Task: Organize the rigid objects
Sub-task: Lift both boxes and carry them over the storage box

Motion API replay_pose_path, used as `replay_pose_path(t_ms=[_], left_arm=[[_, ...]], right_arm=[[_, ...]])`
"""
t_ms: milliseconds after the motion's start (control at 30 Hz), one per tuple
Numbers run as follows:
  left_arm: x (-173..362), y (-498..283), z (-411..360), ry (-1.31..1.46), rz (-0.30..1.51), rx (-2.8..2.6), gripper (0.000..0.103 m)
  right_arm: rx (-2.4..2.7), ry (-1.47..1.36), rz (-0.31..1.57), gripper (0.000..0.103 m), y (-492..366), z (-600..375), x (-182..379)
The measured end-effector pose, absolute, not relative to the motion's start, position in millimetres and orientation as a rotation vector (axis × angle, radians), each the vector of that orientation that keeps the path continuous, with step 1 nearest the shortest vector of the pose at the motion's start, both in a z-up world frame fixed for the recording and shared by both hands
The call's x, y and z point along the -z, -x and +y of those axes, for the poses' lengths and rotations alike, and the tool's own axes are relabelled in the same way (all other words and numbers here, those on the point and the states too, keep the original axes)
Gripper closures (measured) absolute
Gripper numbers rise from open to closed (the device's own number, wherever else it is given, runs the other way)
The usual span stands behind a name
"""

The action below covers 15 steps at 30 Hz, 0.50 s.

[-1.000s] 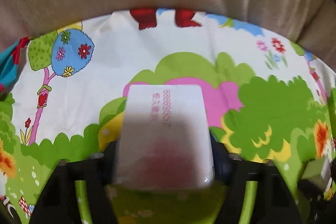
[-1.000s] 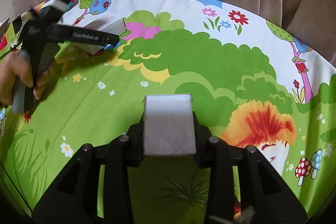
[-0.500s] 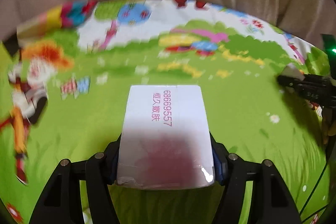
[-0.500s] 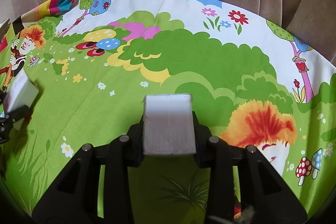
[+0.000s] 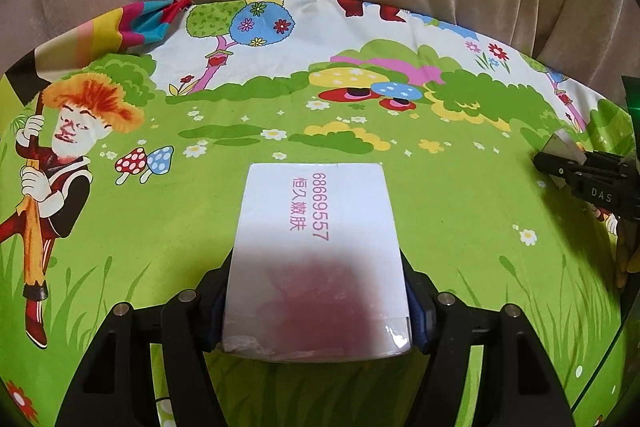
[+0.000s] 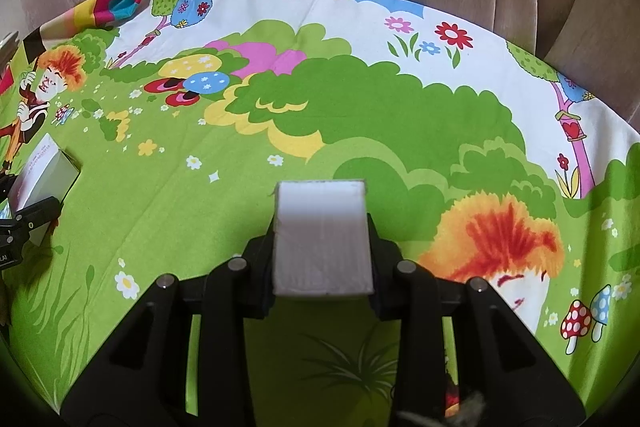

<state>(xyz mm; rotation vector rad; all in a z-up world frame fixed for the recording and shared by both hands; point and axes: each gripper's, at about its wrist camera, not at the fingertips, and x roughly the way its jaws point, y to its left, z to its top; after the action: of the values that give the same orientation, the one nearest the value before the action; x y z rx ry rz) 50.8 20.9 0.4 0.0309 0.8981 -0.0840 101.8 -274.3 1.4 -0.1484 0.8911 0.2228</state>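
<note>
step: I am carrying two boxes over the cartoon-print cloth (image 5: pixel 460 211) | left gripper (image 5: pixel 318 311): jaws clenched on the white printed carton (image 5: pixel 316 227), centred between them | right gripper (image 6: pixel 322 259): jaws grasping the plain white block (image 6: pixel 322 223) | advice: I am aiming to lower each level, side by side, before releasing.

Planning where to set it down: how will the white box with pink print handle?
The box looks stiff: its flat faces stay square in the left gripper. Its glossy wrap may be slippery. With flat sides it should not roll.
</note>
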Motion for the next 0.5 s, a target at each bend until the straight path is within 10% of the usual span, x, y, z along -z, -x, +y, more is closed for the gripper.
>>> replay_pose_path(t_ms=[500], left_arm=[[0, -50, 22, -0.030, 0.902, 0.072, 0.032]], right_arm=[[-0.315, 0.115, 0.919, 0.064, -11, -221, -8]])
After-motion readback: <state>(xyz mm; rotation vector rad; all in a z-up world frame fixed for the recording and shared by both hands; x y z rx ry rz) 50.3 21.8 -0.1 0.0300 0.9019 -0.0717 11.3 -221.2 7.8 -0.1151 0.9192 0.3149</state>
